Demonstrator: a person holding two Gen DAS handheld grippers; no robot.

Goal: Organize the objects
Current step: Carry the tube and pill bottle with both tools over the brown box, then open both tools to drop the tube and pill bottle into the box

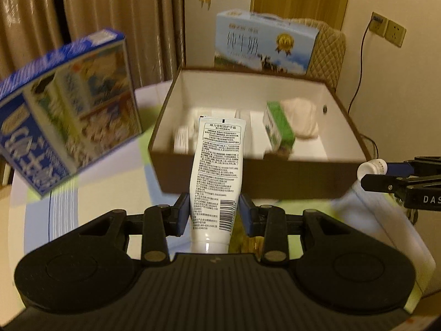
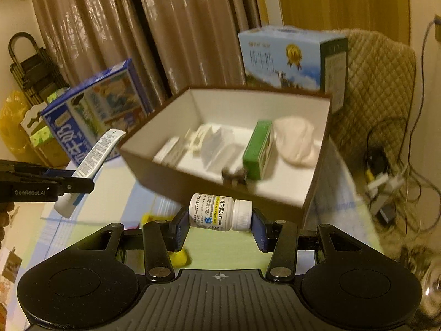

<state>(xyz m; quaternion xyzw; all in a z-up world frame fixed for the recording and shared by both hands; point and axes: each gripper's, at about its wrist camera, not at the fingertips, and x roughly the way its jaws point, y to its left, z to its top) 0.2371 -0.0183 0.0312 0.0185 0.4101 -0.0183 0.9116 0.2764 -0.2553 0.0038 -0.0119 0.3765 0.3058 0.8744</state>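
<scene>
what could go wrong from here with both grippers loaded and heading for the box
1. The right hand-held gripper pinches the pill bottle end to end, base and cap; that round, smooth grip might slip or let it pivot.
2. The left hand-held gripper holds the long tube near its cap end, so the far end may catch the brown box wall.
3. The box already holds a green carton and white items, so either drop could knock them.

Brown curtains (image 2: 110, 33) hang across the background from 10 to 12 o'clock. A quilted chair back (image 2: 380, 88) stands at 2 o'clock, with a light-blue milk carton case (image 1: 264, 42) just beside it. Wall sockets (image 1: 387, 29) at 2 o'clock, one with a cable plugged in. Tangled cables (image 2: 391, 165) lie at 3 o'clock.
</scene>
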